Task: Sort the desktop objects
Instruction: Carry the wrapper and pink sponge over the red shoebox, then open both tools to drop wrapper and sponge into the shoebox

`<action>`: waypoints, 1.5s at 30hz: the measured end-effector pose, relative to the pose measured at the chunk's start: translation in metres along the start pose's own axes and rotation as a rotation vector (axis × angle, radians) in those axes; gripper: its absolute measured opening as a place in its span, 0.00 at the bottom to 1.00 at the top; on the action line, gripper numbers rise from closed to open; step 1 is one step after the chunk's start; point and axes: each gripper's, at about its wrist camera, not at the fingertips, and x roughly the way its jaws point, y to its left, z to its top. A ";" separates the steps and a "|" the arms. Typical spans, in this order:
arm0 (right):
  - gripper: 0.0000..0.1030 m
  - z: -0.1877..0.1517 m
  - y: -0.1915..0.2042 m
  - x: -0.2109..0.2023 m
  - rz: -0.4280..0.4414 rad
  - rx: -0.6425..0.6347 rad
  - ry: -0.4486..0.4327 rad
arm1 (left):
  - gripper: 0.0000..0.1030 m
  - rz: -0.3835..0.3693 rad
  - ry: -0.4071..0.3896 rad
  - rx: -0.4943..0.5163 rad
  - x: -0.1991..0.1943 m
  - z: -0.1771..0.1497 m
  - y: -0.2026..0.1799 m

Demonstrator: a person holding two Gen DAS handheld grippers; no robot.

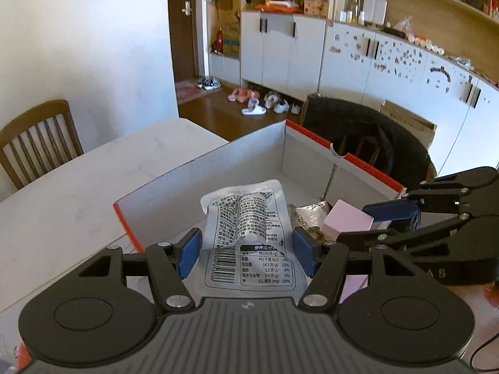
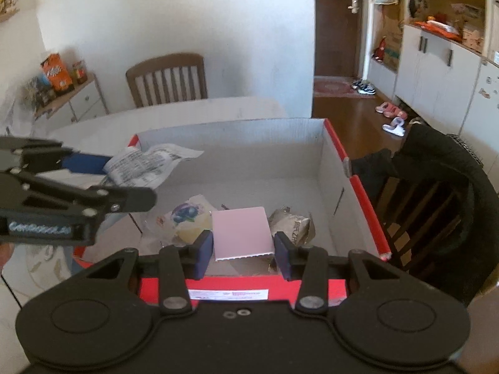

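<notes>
Packet: silver snack packet with printed nutrition table and barcode, crumpled, pinched between the blue fingers of the left gripper; it hangs above the near-left part of the box, so the hold looks like a carry for dropping in.

Pink block: flat pink block sits between the fingers of the right gripper; from the left wrist view it looks clamped top and bottom by the blue pads, held above the box floor near the front wall.

Box: open cardboard box with red outer faces and pale inside, standing on the desk; it appears to serve as the collecting bin for the sort.

Already inside: a crinkled foil wrapper to the right of the block and a clear bag with a blue-and-yellow print to its left, both lying on the box floor.

Left gripper pose: comes in from the near-left corner, pointing forward and slightly down over the rim.

Right gripper pose: reaches over the front wall, levelled towards the far wall; the two tools are near each other but apart.

Judgement: both loads seem ready for release into the box.

Surroundings: wooden chair beyond the desk.
</notes>
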 end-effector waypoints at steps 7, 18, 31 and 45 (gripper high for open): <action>0.41 0.007 -0.003 0.026 0.031 -0.010 0.089 | 0.61 -0.005 0.083 0.045 0.041 0.017 0.001; 0.41 0.012 0.002 0.057 0.053 -0.070 0.193 | 0.61 -0.020 0.186 0.102 0.091 0.042 -0.001; 0.41 0.016 0.007 0.085 0.098 -0.064 0.321 | 0.61 -0.042 0.324 0.115 0.134 0.041 0.001; 0.41 0.014 0.014 0.096 0.109 -0.032 0.366 | 0.62 -0.051 0.383 0.067 0.144 0.035 0.015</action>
